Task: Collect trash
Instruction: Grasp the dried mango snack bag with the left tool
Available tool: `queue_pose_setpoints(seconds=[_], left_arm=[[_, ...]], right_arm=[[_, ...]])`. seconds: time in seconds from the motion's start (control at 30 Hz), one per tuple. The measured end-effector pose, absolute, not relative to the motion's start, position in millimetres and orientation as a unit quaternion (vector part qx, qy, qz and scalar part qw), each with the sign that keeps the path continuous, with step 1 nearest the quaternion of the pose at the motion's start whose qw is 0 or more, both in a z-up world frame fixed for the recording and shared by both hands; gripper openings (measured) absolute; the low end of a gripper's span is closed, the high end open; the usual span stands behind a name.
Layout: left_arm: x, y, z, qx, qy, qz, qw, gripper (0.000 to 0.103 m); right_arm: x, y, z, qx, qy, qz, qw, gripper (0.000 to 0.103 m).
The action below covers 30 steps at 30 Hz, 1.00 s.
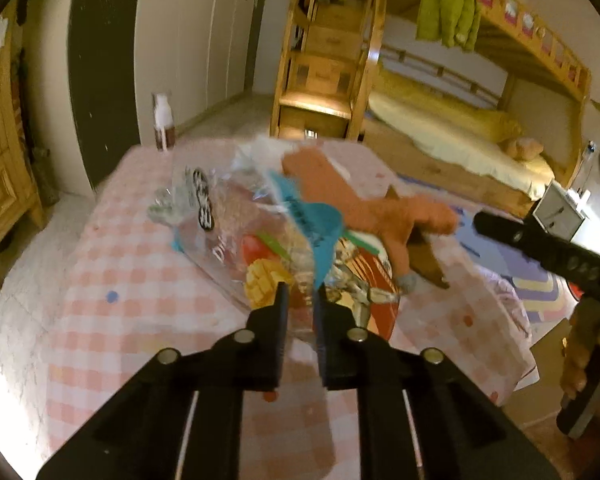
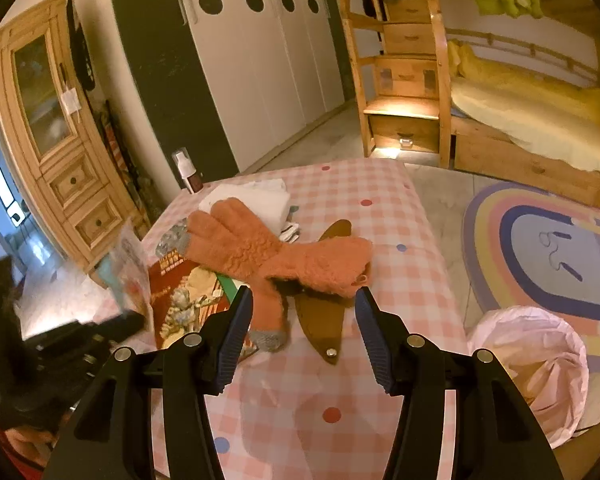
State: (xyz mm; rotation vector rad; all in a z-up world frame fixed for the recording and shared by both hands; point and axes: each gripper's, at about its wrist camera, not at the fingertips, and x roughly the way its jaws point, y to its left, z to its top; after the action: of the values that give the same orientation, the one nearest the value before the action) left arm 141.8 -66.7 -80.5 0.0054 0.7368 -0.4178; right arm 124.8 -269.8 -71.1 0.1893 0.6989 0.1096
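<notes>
Pinching clear snack wrapper (image 1: pixel 236 240) edge in my left tool (image 1: pixel 301 300): light, crinkly, slippery. Right tool (image 2: pixel 304 304) half-open, empty above bench (image 2: pixel 340 400).

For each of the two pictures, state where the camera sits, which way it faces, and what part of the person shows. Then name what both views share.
Left wrist: on the left gripper, looking down across the checked table at the clear plastic wrapper it pinches; a hand shows at right.
Right wrist: on the right gripper, jaws apart, above the orange gloves; no hand clearly visible.
Shared: table, gloves, wrapper, bunk bed.
</notes>
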Motion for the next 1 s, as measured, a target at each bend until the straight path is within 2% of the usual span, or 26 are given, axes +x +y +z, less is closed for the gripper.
queue_pose_setpoints(seconds=[0.27, 0.5, 0.63, 0.67, 0.73, 0.93, 0.97, 1.0], left_arm=[[128.1, -47.6, -49.5, 0.019, 0.261, -0.191, 0.946, 0.004], [134.4, -52.3, -57.2, 0.043, 0.275, -0.192, 0.941, 0.004], [149.3, -38.7, -68.8, 0.003, 0.322, -0.198, 0.926, 0.005], [153.1, -34.6, -71.6, -0.008, 0.333, -0.195, 0.923, 0.006], [158.7, -27.5, -76.2, -0.019, 0.348, -0.186, 0.919, 0.022], [169.4, -22.6, -83.5, -0.013, 0.367, -0.151, 0.918, 0.027], [171.2, -24.5, -85.8, -0.005, 0.373, -0.146, 0.916, 0.031], [171.1, -26.5, -86.9, 0.003, 0.376, -0.143, 0.915, 0.046]], right_arm=[[137.5, -246.3, -76.5, 0.056, 0.357, 0.043, 0.931, 0.056], [151.7, -241.5, -77.1, 0.05, 0.356, 0.017, 0.933, 0.056], [154.7, -237.0, -77.1, 0.051, 0.355, 0.024, 0.933, 0.056], [154.5, -236.1, -76.5, 0.051, 0.354, 0.025, 0.933, 0.056], [154.9, -234.6, -76.0, 0.052, 0.353, 0.028, 0.934, 0.056], [156.1, -232.4, -75.1, 0.057, 0.353, 0.037, 0.933, 0.056], [155.6, -232.1, -74.9, 0.056, 0.353, 0.037, 0.933, 0.056], [154.6, -232.3, -74.3, 0.056, 0.352, 0.038, 0.934, 0.056]])
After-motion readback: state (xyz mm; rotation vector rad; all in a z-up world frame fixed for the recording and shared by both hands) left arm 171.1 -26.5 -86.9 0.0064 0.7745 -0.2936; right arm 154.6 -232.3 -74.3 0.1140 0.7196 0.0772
